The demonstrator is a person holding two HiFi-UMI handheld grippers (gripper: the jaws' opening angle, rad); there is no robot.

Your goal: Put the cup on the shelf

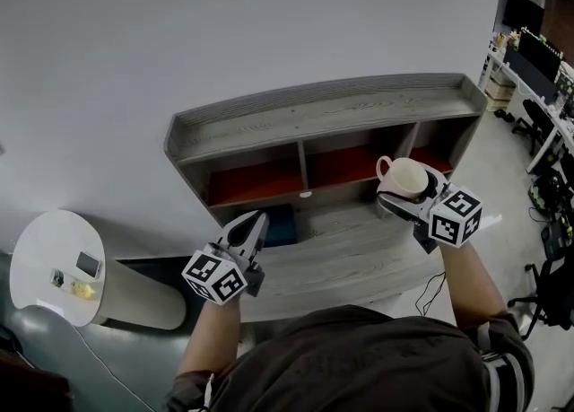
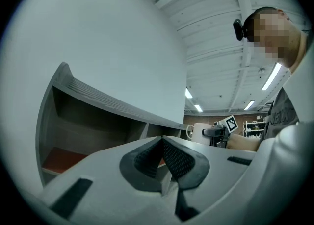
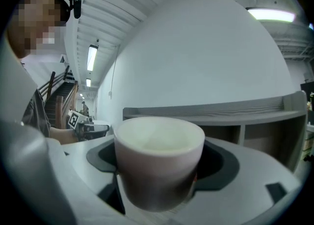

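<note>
Picked up but not yet placed: a cream cup (image 1: 402, 177), clamped upright in the right gripper (image 1: 408, 195), hangs before the grey shelf unit (image 1: 341, 114); the left gripper (image 1: 256, 223), alongside, is pinched closed and empty

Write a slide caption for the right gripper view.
Right gripper clamped on an upright white cup, facing the grey shelf that stands against a white wall.

Upright cup (image 3: 159, 138) gripped by the right hand-held gripper (image 3: 161, 159)
The pale cup is clamped between 2 dark pads (image 3: 223, 162); a grey shelf (image 3: 216, 113) with open compartments is seen beyond it.
</note>
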